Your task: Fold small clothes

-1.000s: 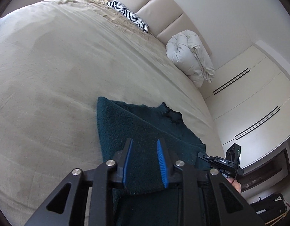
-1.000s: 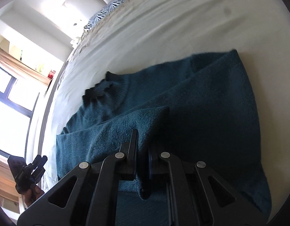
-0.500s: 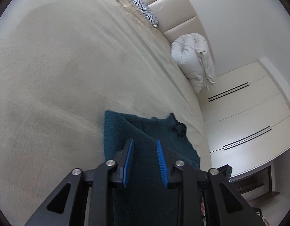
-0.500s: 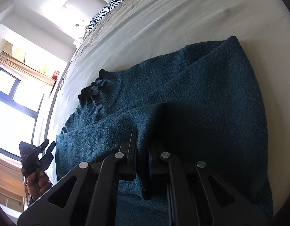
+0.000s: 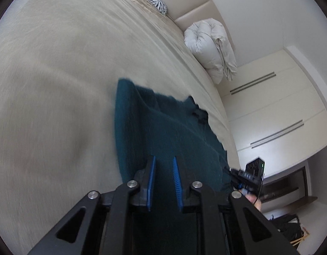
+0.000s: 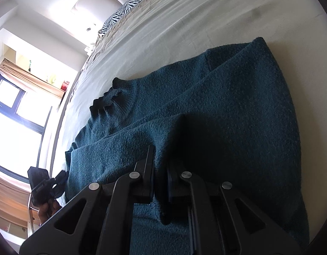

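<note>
— Since a moment ago, what changed on your left wrist view?
— Your left tongs sank toward the teal sweater on the bed and have just been narrowing; the 2 blue pads stand apart, gripping nothing I can see.

— And the right wrist view?
— Your right tongs are clenched on a fold of the sweater.
</note>
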### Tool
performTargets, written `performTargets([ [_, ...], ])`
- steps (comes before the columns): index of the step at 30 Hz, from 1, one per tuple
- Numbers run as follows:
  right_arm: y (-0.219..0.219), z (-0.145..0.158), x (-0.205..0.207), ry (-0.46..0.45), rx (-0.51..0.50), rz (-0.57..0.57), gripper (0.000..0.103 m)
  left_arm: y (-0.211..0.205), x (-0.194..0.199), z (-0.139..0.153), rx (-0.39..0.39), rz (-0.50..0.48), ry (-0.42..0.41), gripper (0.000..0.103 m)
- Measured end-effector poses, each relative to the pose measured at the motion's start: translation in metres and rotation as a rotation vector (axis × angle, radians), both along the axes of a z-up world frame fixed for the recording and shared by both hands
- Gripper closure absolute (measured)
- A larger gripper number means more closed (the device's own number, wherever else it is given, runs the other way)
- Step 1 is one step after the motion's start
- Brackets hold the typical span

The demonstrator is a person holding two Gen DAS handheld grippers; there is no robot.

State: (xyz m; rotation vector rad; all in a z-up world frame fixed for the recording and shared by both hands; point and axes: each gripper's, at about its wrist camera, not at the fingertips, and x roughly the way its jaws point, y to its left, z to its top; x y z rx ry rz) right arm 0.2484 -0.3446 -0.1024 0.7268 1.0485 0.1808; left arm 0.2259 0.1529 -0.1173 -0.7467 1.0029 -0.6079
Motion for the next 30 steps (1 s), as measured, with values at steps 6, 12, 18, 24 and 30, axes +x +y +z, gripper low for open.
performTargets([
  [6, -0.002, 0.003, -0.003, 0.008, -0.001, -0.014, 0.095, -0.008, -0.029, 0.002, 0.033, -0.053, -0.009, 0.085],
  [12, -0.001, 0.006, -0.003, 0.009, -0.022, -0.026, 0.095, -0.006, -0.046, 0.000, 0.041, -0.063, -0.005, 0.085],
  [18, -0.001, 0.007, -0.004, 0.005, -0.046, -0.031, 0.093, -0.007, -0.066, -0.007, 0.063, -0.098, 0.010, 0.083],
  [24, -0.015, 0.013, -0.022, -0.016, -0.035, -0.068, 0.084, 0.008, -0.099, 0.004, 0.034, -0.063, 0.004, 0.061],
  [30, -0.043, 0.038, -0.083, -0.095, -0.016, -0.177, 0.048, 0.023, -0.143, 0.015, 0.019, -0.034, 0.002, 0.052],
])
